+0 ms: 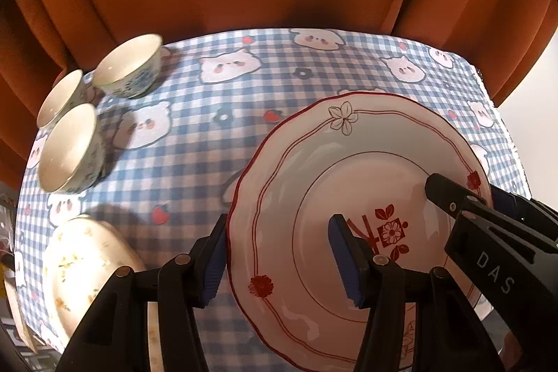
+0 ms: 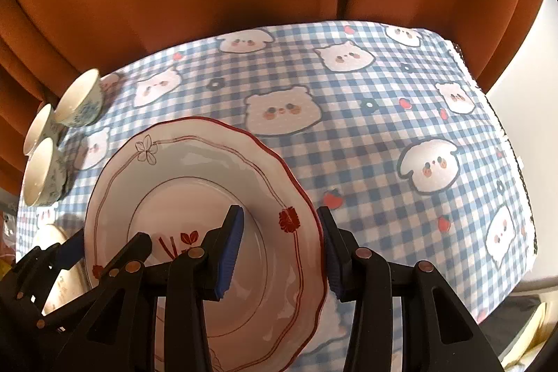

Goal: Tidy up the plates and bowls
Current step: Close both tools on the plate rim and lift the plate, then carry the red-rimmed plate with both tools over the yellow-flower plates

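Left gripper (image 1: 282,253) and right gripper (image 2: 282,248), both spread, straddle opposite rims of red-trimmed plate (image 1: 348,162); three bowls (image 1: 71,147) far left.

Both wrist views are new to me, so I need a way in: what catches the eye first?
The red-rimmed plate dominates, with the left gripper and right gripper each straddling an opposite edge, jaws open. Three small bowls cluster at the far left of the blue checked tablecloth.

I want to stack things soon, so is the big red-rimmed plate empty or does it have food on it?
Empty. The plate shows only its printed red flowers and lines; both grippers straddle its rim.
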Demonstrator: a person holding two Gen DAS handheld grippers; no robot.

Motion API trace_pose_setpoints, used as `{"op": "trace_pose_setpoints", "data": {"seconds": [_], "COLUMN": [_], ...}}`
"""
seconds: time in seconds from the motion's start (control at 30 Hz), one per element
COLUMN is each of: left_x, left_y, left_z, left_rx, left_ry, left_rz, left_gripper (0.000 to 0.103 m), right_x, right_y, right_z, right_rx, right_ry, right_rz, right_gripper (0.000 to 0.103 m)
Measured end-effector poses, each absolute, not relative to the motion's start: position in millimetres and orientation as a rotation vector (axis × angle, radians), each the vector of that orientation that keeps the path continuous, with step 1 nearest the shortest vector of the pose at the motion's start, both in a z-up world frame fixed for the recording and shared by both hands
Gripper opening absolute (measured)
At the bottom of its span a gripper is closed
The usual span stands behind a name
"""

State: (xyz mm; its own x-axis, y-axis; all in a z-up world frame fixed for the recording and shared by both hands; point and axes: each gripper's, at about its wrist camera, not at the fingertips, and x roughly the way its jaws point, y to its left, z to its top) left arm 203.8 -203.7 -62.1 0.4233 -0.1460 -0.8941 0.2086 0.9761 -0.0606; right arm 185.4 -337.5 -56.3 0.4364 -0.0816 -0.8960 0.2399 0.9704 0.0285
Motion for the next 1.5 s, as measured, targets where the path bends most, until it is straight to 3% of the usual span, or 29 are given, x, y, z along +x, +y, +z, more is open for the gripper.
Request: {"op": "trace_pose_setpoints", "data": {"seconds": [0.73,1.5], "left_x": [155.0,144.2], "left_y": [-58.8,33.1], "left_z": [-57.2,-111.1], "left_rx": [0.016,-0.068], "left_ry": [1.079,1.212], "left_rz": [-0.194,-0.125], "left_gripper": [0.056,0.056], "right_x": [150.6,160.0], "right_y": [-189.0,-88.4], "right_z": [-38.5,-91.7], "right_rx": [0.089,0.003], "right_ry": [1.083,1.235], "right_rz": [-0.143,-0.082], "right_gripper": [0.047,0.047]}}
